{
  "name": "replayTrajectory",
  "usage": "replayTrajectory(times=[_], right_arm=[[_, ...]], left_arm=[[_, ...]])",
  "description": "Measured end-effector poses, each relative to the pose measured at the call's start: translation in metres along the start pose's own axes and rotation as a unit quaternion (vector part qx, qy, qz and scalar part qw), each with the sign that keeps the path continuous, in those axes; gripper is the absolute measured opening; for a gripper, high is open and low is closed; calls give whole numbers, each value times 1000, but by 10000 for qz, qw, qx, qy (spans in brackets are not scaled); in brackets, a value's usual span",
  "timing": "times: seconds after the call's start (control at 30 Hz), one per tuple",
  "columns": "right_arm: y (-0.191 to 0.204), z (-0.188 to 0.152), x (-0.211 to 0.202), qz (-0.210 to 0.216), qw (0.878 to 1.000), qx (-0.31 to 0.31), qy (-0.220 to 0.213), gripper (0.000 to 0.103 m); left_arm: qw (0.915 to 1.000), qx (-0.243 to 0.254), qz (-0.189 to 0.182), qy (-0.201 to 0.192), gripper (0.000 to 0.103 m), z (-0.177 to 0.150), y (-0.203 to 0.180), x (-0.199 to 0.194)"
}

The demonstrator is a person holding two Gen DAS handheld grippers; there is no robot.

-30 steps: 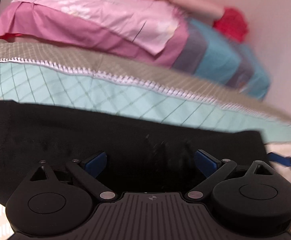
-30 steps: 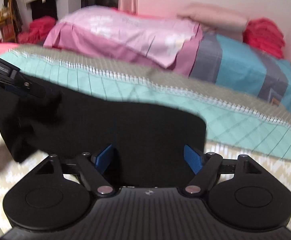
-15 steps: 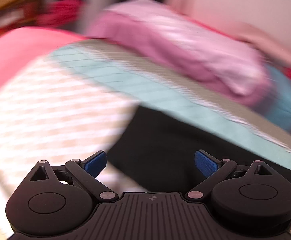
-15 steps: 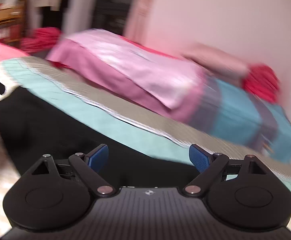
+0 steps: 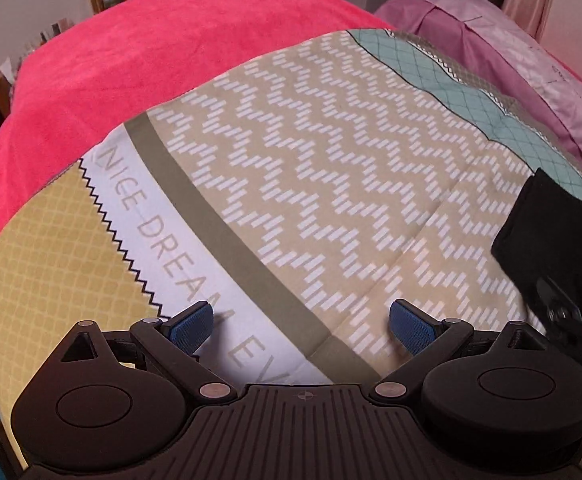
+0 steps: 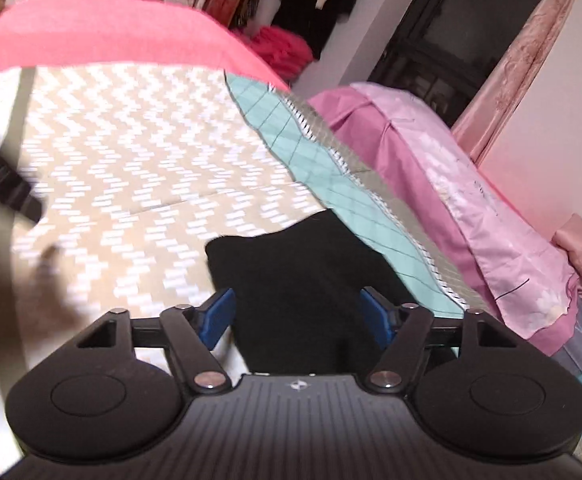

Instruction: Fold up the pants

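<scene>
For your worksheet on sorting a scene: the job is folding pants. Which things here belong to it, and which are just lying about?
Job:
pants
left gripper
right gripper

Lying about:
zigzag sheet
red blanket
pink bedding
curtain

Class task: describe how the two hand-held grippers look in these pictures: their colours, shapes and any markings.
Both match: the left hand-held gripper and right hand-held gripper have matte black ribbed bodies, a small central crosshair mark, two round black side discs, silver pivot pins, angled black link arms and textured blue fingertip pads. No cables or sleeves show.
</scene>
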State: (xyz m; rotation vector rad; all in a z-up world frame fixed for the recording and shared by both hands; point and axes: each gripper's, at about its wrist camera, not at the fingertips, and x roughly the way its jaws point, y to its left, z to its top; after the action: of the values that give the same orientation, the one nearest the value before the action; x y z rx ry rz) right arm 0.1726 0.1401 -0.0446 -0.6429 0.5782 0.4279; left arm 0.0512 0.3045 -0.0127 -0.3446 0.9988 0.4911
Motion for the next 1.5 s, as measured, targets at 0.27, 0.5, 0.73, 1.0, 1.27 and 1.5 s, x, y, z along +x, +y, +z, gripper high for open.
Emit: replayTrajectory(times=[0.27, 0.5, 0.73, 1.0, 1.27, 1.5], right_arm=[[32, 4, 31, -334, 9983, -329, 339, 53], [-48, 7, 14, 790, 9865, 1371, 416, 16], [-154, -4, -45, 1515, 9381, 3113, 88, 16], [-232, -68, -111, 1475, 9085, 3897, -308, 16], [-287, -170, -182, 668, 8959, 4352, -581, 15], [-291, -317, -185, 84, 8264, 5601, 571, 22]], left_arm=[[9994, 317, -102, -122, 103, -9, -15, -3], [9965, 670, -497, -109, 103, -18, -47, -4], [9762, 1337, -1706, 29, 103, -39, -140, -19], [9592, 1765, -2202, 164, 103, -62, -236, -25], [9397, 2212, -2560, 495, 103, -80, -288, -12], [8920, 3191, -3074, 892, 103, -102, -286, -25]])
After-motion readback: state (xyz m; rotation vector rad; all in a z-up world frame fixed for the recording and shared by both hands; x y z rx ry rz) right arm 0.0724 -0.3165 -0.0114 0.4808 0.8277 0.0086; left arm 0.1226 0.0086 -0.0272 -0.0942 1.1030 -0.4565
